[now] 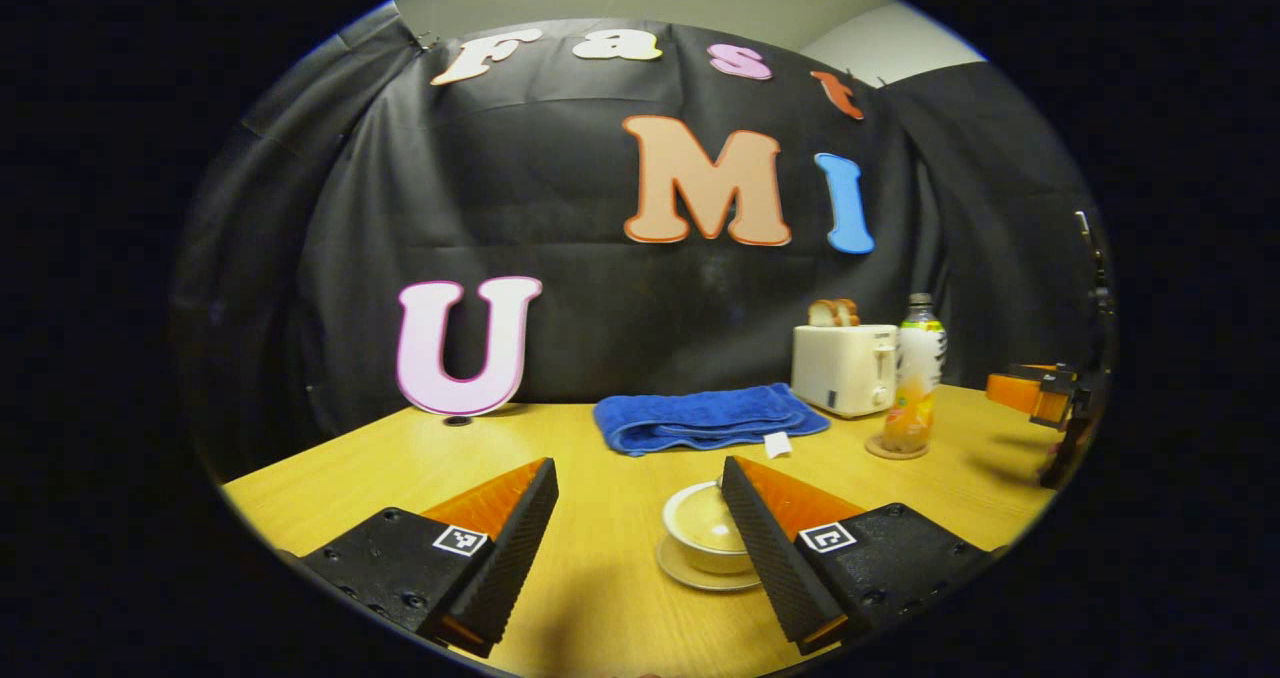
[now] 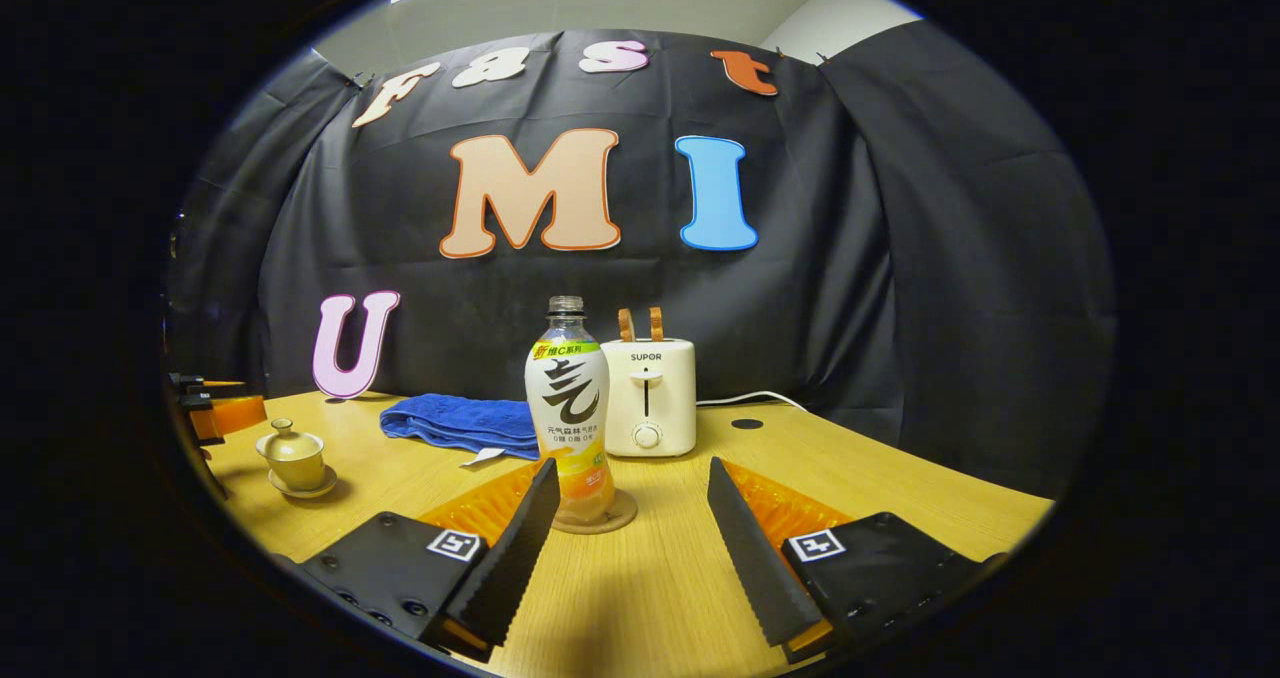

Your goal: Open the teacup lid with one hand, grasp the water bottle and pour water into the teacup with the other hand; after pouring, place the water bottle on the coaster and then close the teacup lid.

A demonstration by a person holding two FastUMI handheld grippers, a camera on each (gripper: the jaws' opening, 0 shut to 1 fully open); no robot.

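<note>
A small lidded teacup (image 2: 292,455) sits on its saucer at the far left in the right gripper view. In the left gripper view the teacup (image 1: 703,526) stands just ahead, partly hidden behind my right finger. My left gripper (image 1: 637,468) is open and holds nothing. The water bottle (image 2: 570,413), with a white and orange label, stands upright on a round coaster (image 2: 600,520), just beyond my open right gripper (image 2: 632,468) and nearer its left finger. The left gripper view has the bottle (image 1: 915,373) at the back right, with the right gripper (image 1: 1020,393) beside it.
A folded blue towel (image 1: 705,418) lies at the back of the wooden table (image 1: 600,598). A white toaster (image 2: 648,398) with toast in its slots stands behind the bottle, its cord trailing right. The left gripper (image 2: 215,408) shows at the far left edge.
</note>
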